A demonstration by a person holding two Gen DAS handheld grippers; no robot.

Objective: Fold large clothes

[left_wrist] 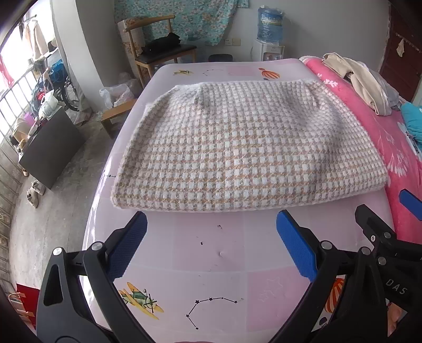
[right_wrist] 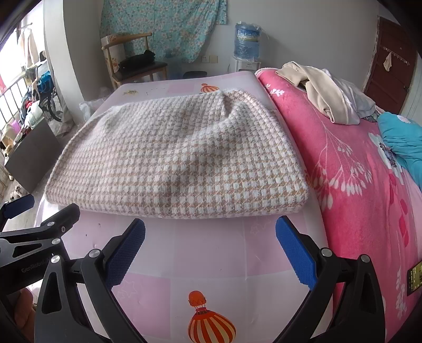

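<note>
- Writing first: we read "DAS" in pale letters on the black body of the right gripper [left_wrist: 390,211] where it shows at the right edge of the left wrist view, and "GenRobot" on the arm of the left gripper [right_wrist: 21,211] at the left edge of the right wrist view. The label on the water bottle [left_wrist: 270,23] is too small for us to read.
- Our left gripper [left_wrist: 211,232] hangs over the bare near part of the bench [left_wrist: 211,263] with its blue pads spread wide and nothing between them.
- Our right gripper [right_wrist: 211,232] is likewise spread wide and empty, just short of the garment's near edge.
- We see the checked garment [left_wrist: 237,147], a fuzzy weave in white, tan and grey, lying folded into a thick rectangle on the pink printed bench cover, its folded edge toward us.
- The garment's right side lies along the pink floral blanket [right_wrist: 356,184], where a heap of beige clothes [right_wrist: 324,89] and a teal item [right_wrist: 403,139] rest.
- Prints on the cover: a striped balloon [right_wrist: 208,324], a yellow plane [left_wrist: 139,300], a star chart [left_wrist: 211,306].
- Beyond the bench stands a wooden chair [left_wrist: 163,52] with dark cloth on its seat.
</note>
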